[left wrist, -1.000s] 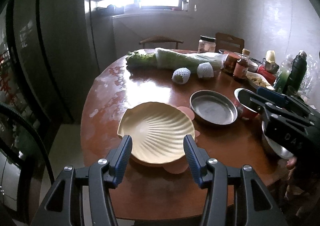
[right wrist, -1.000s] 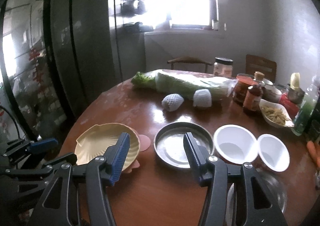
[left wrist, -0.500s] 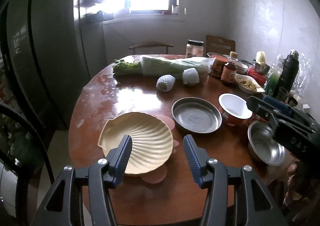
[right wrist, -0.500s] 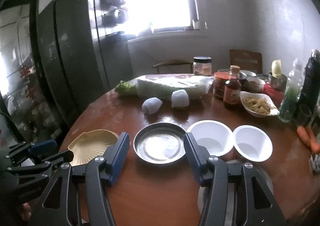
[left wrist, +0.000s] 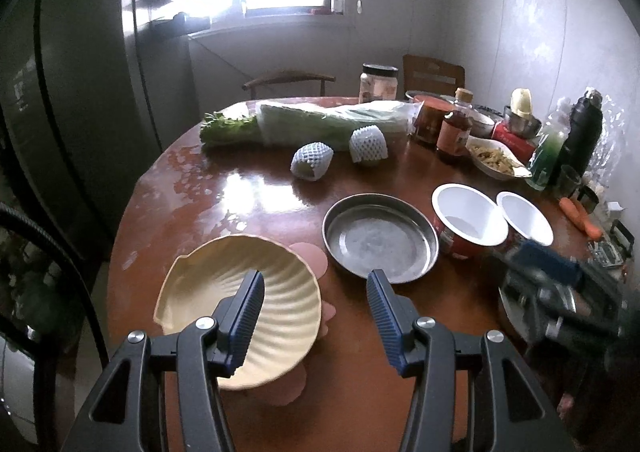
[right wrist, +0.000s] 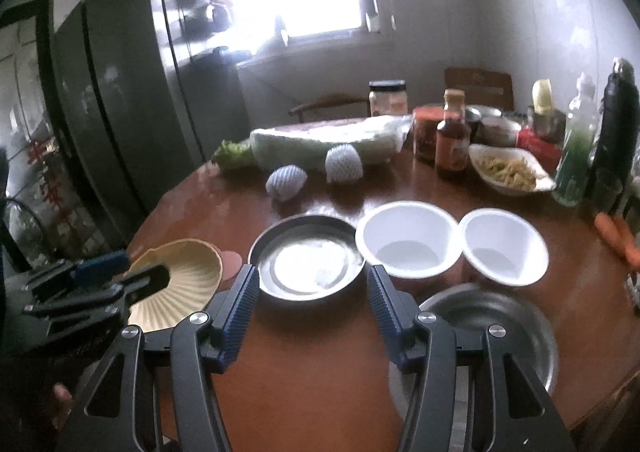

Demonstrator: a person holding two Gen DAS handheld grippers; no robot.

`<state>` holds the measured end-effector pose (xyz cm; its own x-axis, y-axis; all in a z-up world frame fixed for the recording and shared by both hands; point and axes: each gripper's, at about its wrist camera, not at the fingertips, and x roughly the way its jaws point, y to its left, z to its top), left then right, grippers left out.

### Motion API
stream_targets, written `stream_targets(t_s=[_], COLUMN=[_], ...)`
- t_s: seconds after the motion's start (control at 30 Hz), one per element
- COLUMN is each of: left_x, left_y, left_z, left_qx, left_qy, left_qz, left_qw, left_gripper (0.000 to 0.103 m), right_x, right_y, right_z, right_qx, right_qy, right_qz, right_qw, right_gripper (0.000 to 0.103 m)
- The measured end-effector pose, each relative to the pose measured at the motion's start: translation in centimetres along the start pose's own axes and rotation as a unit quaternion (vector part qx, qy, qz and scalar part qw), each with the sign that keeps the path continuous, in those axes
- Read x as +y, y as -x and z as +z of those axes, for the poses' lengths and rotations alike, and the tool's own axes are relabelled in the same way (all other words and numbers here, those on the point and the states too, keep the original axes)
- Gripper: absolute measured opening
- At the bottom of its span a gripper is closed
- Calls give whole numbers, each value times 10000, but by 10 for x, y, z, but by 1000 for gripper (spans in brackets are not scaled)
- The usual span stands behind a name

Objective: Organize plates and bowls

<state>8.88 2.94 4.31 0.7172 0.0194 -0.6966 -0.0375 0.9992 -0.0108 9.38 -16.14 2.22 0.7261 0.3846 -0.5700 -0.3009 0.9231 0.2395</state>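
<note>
Left wrist view: the left gripper [left wrist: 316, 314] hovers with fingers apart and empty by the shell plate [left wrist: 240, 312], left of the steel plate [left wrist: 380, 238]. Right gripper [right wrist: 308, 312] is likewise spread, empty. Next likely: grip a rim to stack. Two white bowls [right wrist: 406, 238] crowd the steel plate's right.

Right tool [right wrist: 308, 316] hangs over the brown table [right wrist: 312, 372], jaws apart with nothing between them. Just beyond its tips sits a round metal plate [right wrist: 308, 262]. Two white bowls [right wrist: 408, 240] [right wrist: 503, 250] stand side by side to the plate's right. A steel bowl [right wrist: 492, 326] lies nearer, partly behind the right finger. A cream shell-shaped plate [right wrist: 180, 280] lies left, with the left tool [right wrist: 120, 272] over it.
</note>
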Motion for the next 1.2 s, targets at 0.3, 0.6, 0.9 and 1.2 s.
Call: stream_targets(t_s=[0.3,0.6,0.9,1.2], left_x=[-4,-5,-2,-5], left_y=[-60,-122,-149,-167], left_z=[33,50,53,49], left_qx=[412,870,1105,1478], left_qy=[-46,-21,27,-72], left_qz=[-238,-114,-163,-183], left_qw=[9989,9961,9937,9888], left_gripper=[53,53,53,48], right_x=[-3,-13,-7,-6], right_y=[-47,-88,-117,-142], right_z=[-12,-7,-2,-1], right_qx=[557,924,1170,1526], right_qy=[-308,-825,-838,-918], right_qz=[28,-111,-405,-485], right_qw=[9980,9922,9888,9828], right_gripper=[58,58,58,58])
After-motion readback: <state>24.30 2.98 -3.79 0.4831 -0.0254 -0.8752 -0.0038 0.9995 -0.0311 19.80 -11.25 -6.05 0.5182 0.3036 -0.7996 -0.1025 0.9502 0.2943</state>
